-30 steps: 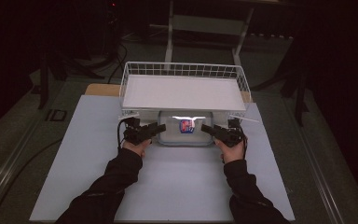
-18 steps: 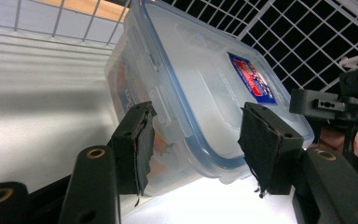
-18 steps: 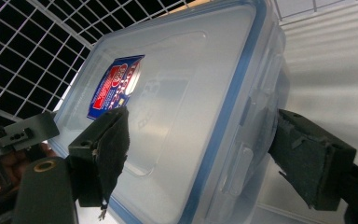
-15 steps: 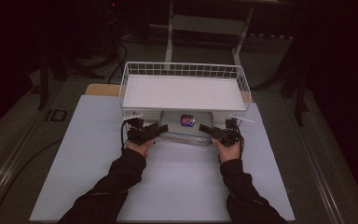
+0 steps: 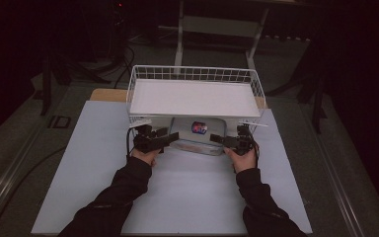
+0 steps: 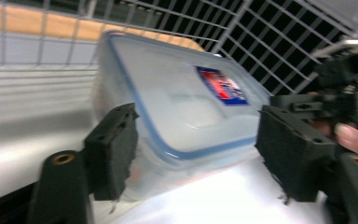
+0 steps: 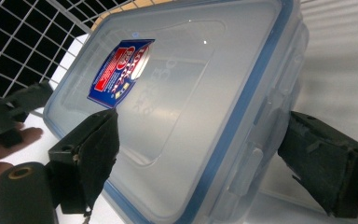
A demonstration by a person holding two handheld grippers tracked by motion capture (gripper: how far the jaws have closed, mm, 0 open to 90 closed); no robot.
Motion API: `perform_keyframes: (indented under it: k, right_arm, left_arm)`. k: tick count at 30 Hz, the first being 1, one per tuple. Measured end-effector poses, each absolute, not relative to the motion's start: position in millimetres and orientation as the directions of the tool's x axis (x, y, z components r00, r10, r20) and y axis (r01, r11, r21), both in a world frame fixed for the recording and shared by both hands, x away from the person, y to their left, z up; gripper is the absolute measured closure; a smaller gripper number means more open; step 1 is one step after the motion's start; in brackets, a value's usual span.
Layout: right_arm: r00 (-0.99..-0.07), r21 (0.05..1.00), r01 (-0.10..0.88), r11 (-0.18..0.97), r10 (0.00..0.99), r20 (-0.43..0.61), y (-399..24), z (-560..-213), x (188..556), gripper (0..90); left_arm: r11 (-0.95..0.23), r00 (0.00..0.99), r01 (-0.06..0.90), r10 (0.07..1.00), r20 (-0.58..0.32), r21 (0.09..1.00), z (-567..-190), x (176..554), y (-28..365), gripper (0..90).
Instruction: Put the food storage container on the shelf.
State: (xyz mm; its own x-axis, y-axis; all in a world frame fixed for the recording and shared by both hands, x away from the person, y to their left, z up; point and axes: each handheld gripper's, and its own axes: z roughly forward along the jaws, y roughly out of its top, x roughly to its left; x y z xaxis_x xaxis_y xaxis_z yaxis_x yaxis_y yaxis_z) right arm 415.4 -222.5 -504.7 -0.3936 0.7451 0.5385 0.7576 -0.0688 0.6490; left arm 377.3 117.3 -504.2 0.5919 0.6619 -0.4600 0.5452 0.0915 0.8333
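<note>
High view: a clear lidded food container (image 5: pixel 197 134) sits on the counter (image 5: pixel 177 192), half under the white wire basket (image 5: pixel 196 94). The left gripper (image 5: pixel 170 138) and right gripper (image 5: pixel 217 139) flank its ends, jaws spread, apparently not yet clamping. Getting it clear of the basket likely remains.

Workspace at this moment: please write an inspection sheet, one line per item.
Surface: white mat, bare in front.
Job's things: clear lidded container with blue seal and red-blue label, beside white wire basket.
Clutter: nothing seen.
Grippers: left gripper and right gripper open, jaws astride the container's two ends.
Cables: one loops from the left gripper; another lies on the floor at left.
Surroundings: dark room, table legs behind.
</note>
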Motion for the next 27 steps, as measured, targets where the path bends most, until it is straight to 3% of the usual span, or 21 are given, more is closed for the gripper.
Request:
perform_keyframes:
  k: [4, 7, 10, 18, 23, 27]
  right_arm:
    - [-0.386, 0.638, 0.767, -0.059, 0.753, 0.533, -227.8, -504.2, 412.4, 11.5]
    - [-0.383, 0.643, 0.764, -0.05, 0.767, 0.515, -231.6, -502.2, 407.0, 11.6]
    - [-0.382, 0.643, 0.764, -0.047, 0.771, 0.51, -236.5, -500.4, 399.3, 12.1]
    - [-0.427, 0.675, 0.738, 0.029, 0.794, 0.433, -243.0, -499.9, 374.6, 17.2]
    - [-0.49, 0.718, 0.689, 0.102, 0.795, 0.357, -234.2, -496.2, 350.2, 31.5]
    - [-0.534, 0.728, 0.674, 0.129, 0.766, 0.359, -222.6, -492.2, 339.5, 55.0]
  left_arm:
    - [0.053, 0.633, 0.523, 0.645, -0.429, 0.851, -500.4, 366.3, 114.3, 15.4]
    - [0.02, 0.671, 0.49, 0.63, -0.392, 0.872, -496.3, 355.4, 112.0, 12.6]
    - [0.013, 0.691, 0.474, 0.615, -0.381, 0.88, -492.6, 347.4, 113.3, 4.2]
    - [-0.048, 0.725, 0.453, 0.601, -0.336, 0.89, -485.3, 324.6, 119.7, 1.5]
    - [-0.083, 0.734, 0.45, 0.601, -0.315, 0.889, -484.6, 304.4, 124.5, 1.4]
    - [-0.092, 0.733, 0.445, 0.608, -0.304, 0.891, -488.3, 289.5, 127.0, 1.4]
